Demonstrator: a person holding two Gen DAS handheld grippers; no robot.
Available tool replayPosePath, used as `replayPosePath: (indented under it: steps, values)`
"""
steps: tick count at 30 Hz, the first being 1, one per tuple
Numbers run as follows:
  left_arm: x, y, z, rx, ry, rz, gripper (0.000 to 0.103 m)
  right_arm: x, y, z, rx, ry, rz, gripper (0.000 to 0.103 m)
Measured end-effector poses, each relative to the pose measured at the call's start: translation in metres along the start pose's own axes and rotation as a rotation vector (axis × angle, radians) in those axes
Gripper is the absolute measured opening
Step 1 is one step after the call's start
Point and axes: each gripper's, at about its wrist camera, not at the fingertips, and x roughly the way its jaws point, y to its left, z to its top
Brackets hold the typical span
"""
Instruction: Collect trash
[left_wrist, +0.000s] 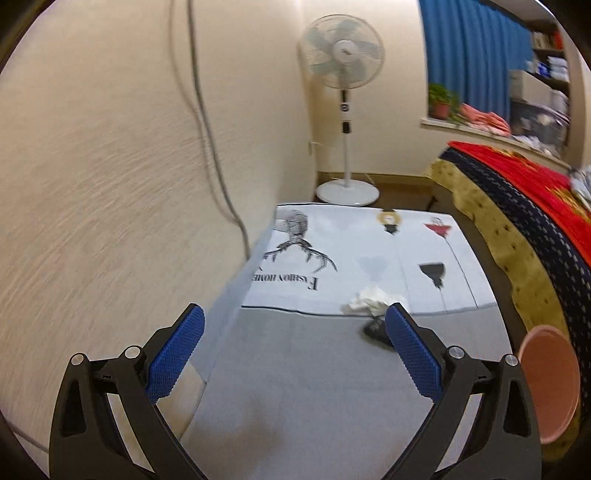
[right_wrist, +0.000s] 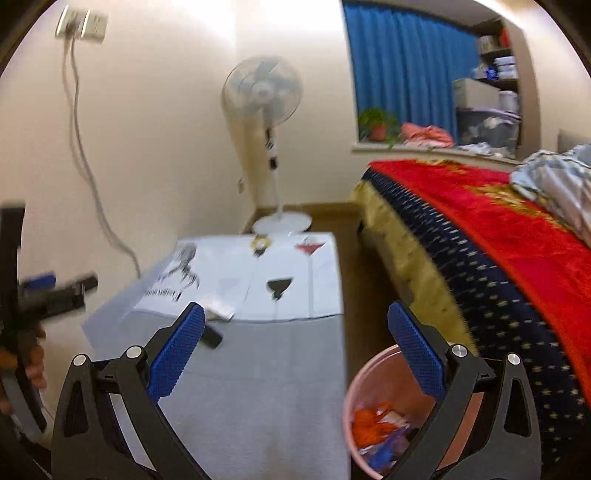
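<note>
Left wrist view: a grey table (left_wrist: 314, 387) runs along a cream wall toward a standing fan (left_wrist: 345, 107). My left gripper (left_wrist: 293, 314) gapes, holding nothing; crumpled tissue (left_wrist: 369, 299) lies at one o'clock, beside a black object (left_wrist: 376, 328).

Right wrist view: my right gripper (right_wrist: 295, 314) gapes too; the pink bin (right_wrist: 384, 410) holds trash at five o'clock.

Both tongs (left_wrist: 293, 345) (right_wrist: 295, 345) wide open, empty

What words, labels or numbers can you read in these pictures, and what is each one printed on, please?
"FASHION HOME", upside down and cut off by the wall edge: on the white printed cloth on the table, under the antlered drawing.
Same print in the right wrist view: too blurred to read.
Fan pole labels: too small to read.
</note>
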Motion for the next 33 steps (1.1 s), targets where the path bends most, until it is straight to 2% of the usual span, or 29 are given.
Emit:
replayPosePath:
  steps: [4, 7, 10, 16, 23, 27, 29, 31, 33]
  values:
    - [0.028, 0.007, 0.019, -0.039, -0.01, 0.002, 0.095, 0.038, 0.023, -0.008, -0.015, 0.069, 0.022, 0.098]
    - [0.042, 0.01, 0.015, -0.052, -0.009, 0.004, 0.095, 0.073, 0.042, -0.018, -0.034, 0.11, 0.032, 0.098]
    - [0.056, 0.015, 0.014, -0.059, 0.026, 0.009, 0.095, 0.111, 0.063, -0.031, -0.057, 0.146, 0.047, 0.098]
    - [0.068, 0.026, 0.016, -0.079, 0.032, 0.054, 0.095, 0.176, 0.104, -0.053, -0.126, 0.186, 0.088, 0.098]
    - [0.083, 0.044, 0.018, -0.128, 0.055, 0.091, 0.095, 0.219, 0.128, -0.064, -0.158, 0.227, 0.119, 0.098]
    - [0.088, 0.048, 0.018, -0.155, 0.075, 0.08, 0.095, 0.238, 0.14, -0.066, -0.199, 0.257, 0.118, 0.096]
    - [0.09, 0.047, 0.017, -0.155, 0.082, 0.078, 0.095, 0.246, 0.146, -0.067, -0.222, 0.294, 0.132, 0.093]
    - [0.091, 0.045, 0.016, -0.147, 0.085, 0.078, 0.095, 0.252, 0.148, -0.07, -0.237, 0.327, 0.149, 0.073]
    - [0.09, 0.045, 0.016, -0.147, 0.084, 0.076, 0.095, 0.254, 0.15, -0.072, -0.245, 0.345, 0.149, 0.066]
